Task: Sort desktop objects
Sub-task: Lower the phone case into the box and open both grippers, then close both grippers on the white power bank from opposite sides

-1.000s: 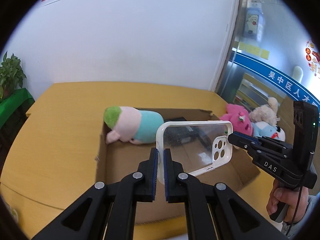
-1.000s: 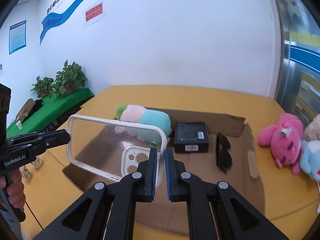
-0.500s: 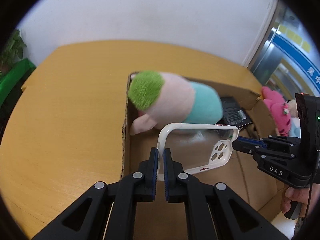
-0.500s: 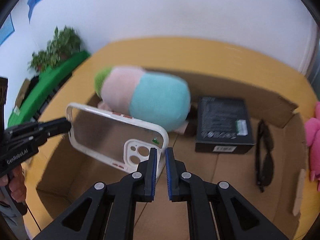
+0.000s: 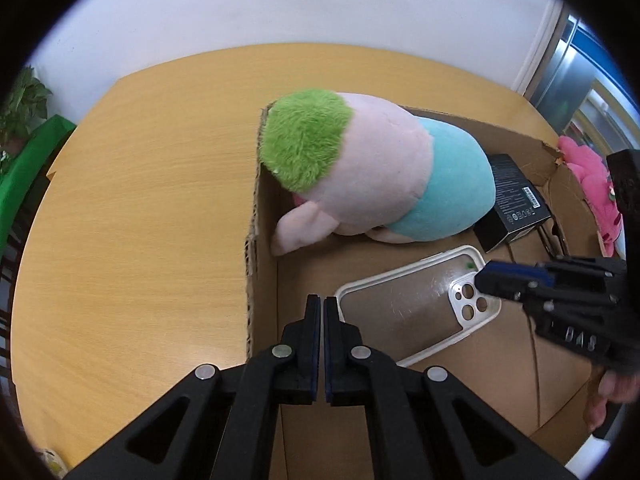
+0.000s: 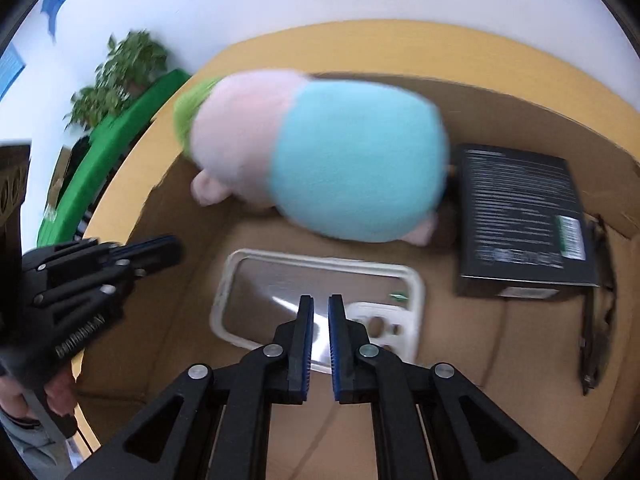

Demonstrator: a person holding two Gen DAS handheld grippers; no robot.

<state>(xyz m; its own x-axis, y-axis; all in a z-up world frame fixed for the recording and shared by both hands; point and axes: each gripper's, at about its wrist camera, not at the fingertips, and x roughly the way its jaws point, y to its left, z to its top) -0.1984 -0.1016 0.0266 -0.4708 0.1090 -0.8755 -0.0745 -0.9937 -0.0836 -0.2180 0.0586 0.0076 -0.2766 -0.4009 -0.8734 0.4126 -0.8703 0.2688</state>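
A clear phone case with a white rim lies flat on the floor of the cardboard box; it also shows in the right wrist view. My left gripper is shut and empty just left of the case. My right gripper is slightly open above the case's near edge, holding nothing; it shows from the side in the left wrist view. A pink, green and teal plush lies at the box's back.
A black carton and black sunglasses lie in the box at the right. A pink plush sits outside the box on the wooden table. Plants on a green stand are far left.
Both grippers lowered the phone case into the box and let go. It now lies flat on the box floor. The right jaws have opened slightly.
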